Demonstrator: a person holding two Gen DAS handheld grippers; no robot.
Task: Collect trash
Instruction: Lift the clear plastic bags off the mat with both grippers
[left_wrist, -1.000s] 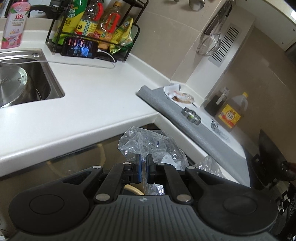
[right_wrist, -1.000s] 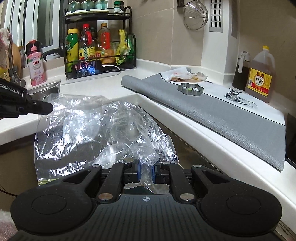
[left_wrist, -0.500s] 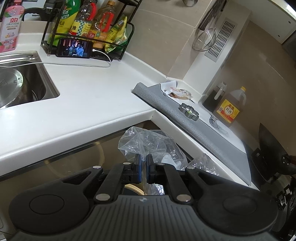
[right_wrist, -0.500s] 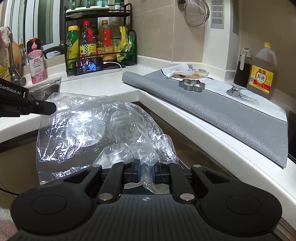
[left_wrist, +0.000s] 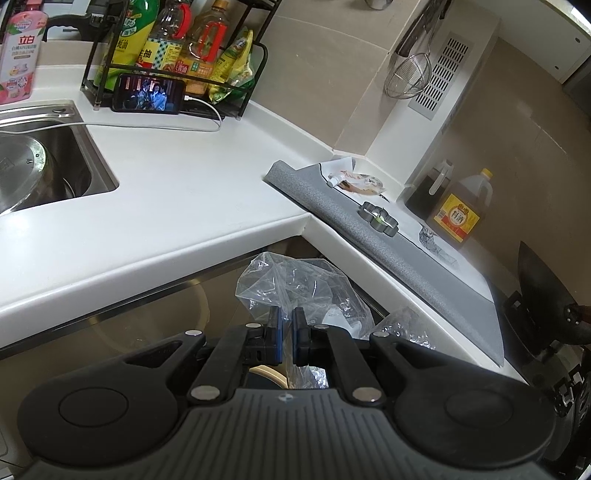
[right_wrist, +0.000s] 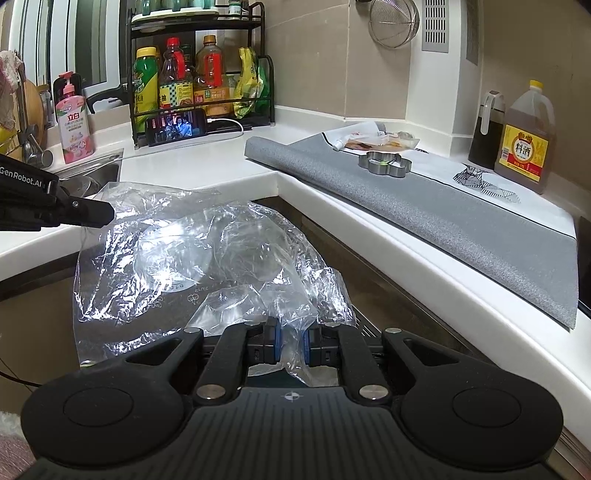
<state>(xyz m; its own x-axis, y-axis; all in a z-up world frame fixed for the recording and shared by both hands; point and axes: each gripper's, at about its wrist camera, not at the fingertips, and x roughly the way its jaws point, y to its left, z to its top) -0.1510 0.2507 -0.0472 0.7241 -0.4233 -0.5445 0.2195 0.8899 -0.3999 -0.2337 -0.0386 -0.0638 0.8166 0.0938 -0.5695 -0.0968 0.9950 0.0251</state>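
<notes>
A clear plastic bag (right_wrist: 192, 258) hangs in front of the counter corner, held between both grippers. My right gripper (right_wrist: 291, 341) is shut on one edge of the bag. My left gripper (left_wrist: 287, 330) is shut on the other edge of the bag (left_wrist: 295, 284); it also shows at the left of the right wrist view (right_wrist: 85, 214). Wrappers and a small tube (right_wrist: 373, 140) lie on the grey mat (right_wrist: 424, 206) at the back corner; they also show in the left wrist view (left_wrist: 356, 181). A flower-shaped metal cutter (right_wrist: 384, 164) sits on the mat.
A white L-shaped counter (left_wrist: 177, 192) holds a sink (left_wrist: 44, 173) with a pot, a bottle rack (right_wrist: 203, 81), a phone (right_wrist: 175, 125) on a cable and a pink soap bottle (right_wrist: 74, 122). Two oil bottles (right_wrist: 524, 140) stand at the right. A wok (left_wrist: 543, 295) sits far right.
Both grippers hold the bag as before. The left view has shifted a little toward the counter corner; the bag has barely moved.
</notes>
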